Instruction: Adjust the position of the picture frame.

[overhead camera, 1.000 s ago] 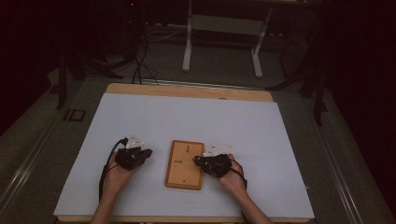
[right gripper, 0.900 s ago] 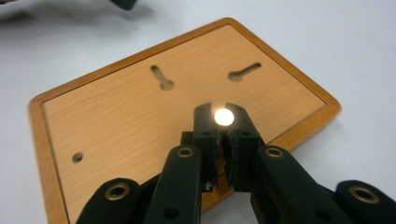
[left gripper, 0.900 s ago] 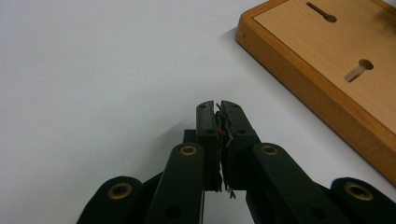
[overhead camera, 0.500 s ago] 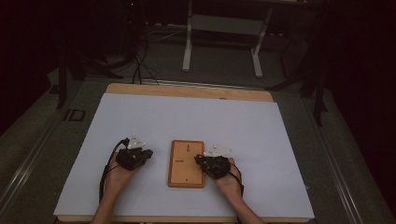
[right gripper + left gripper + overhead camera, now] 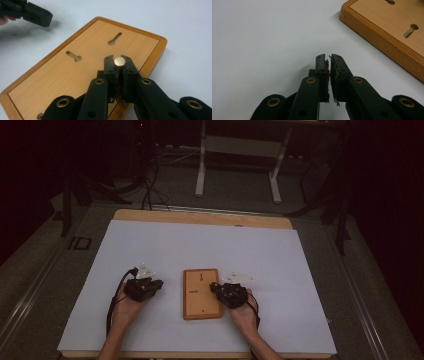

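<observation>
Wooden board (image 5: 202, 293) lies face-down near table's (image 5: 300, 270) front edge, btwn both hands. Right gripper (image 5: 119, 61) pinches small metal stud (image 5: 119, 61) over board, prob. to seat it; left gripper (image 5: 329, 58) closed, empty, parked beside.

We see a smooth varnished wooden board (image 5: 82, 72), a shiny metal stud (image 5: 119, 61), and a matt white table (image 5: 262, 37).

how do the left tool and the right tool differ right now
The left tool has its black jaws shut with nothing between them, over the bare white table sheet; the right tool is shut on a small round silver metal disc. The left tool sits beside the flat orange wooden board with keyhole slots; the right tool reaches over its face. Both are hand-held and pointed inward.
</observation>
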Demonstrator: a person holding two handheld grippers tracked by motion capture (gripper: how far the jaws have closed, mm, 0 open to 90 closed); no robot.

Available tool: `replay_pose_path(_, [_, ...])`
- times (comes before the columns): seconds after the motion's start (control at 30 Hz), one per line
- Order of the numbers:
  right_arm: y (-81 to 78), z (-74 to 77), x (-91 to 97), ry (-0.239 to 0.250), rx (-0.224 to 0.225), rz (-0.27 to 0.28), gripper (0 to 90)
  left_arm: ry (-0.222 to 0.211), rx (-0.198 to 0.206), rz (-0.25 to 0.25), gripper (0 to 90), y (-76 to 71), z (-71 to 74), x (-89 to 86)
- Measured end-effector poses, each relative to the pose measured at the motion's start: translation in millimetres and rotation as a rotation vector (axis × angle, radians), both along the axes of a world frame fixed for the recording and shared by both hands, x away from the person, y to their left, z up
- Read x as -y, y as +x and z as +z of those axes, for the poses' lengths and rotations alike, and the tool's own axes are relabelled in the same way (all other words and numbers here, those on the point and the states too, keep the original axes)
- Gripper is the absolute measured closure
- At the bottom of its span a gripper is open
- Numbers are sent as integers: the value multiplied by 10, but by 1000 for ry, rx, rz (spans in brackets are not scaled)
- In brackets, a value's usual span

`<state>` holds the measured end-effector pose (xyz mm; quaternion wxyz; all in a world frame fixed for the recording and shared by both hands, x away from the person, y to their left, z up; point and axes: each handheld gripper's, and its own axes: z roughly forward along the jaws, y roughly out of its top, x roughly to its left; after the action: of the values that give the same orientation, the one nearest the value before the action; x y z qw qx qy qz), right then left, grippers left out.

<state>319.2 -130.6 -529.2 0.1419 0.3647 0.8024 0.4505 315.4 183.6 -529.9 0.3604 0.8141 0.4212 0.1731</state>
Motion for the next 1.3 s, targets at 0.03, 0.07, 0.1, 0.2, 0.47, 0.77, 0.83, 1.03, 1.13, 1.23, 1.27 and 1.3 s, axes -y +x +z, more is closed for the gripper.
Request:
replay_pose_path(0.03, [3, 29, 3, 13, 11, 3, 847, 0, 0, 0, 845, 0, 1, 0])
replay_pose_path(0.07, [3, 29, 3, 13, 11, 3, 847, 0, 0, 1, 845, -1, 2, -1])
replay_pose_path(0.1, [6, 43, 7, 23, 11, 7, 847, 0, 1, 1, 846, -2, 4, -1])
replay_pose_path(0.2, [5, 84, 12, 39, 25, 18, 848, -2, 5, 4, 845, -5, 7, -2])
replay_pose_path(0.47, [-20, 126, -40, 39, 65, 73, 848, -2, 5, 8, 843, -1, 6, -6])
replay_pose_path(0.77, [-116, 147, -235, 50, 95, 197, 848, -8, 14, 24, 840, -6, 19, -28])
replay_pose_path(0.83, [-147, 142, -292, 58, 101, 247, 848, -10, 17, 34, 840, -4, 24, -48])
replay_pose_path(1.03, [-196, 119, -355, 62, 105, 379, 847, -22, 21, 50, 840, -3, 29, -71])
replay_pose_path(1.13, [-181, 99, -341, 75, 86, 430, 847, -35, 21, 46, 840, 8, 21, -47])
replay_pose_path(1.23, [-169, 87, -319, 50, 84, 439, 846, -31, 30, 30, 840, 44, 7, 18])
replay_pose_path(1.27, [-160, 78, -305, 49, 86, 439, 845, -25, 28, 26, 840, 66, -2, 41])
replay_pose_path(1.3, [-153, 71, -285, 46, 80, 435, 845, -24, 26, 26, 840, 74, -8, 52])
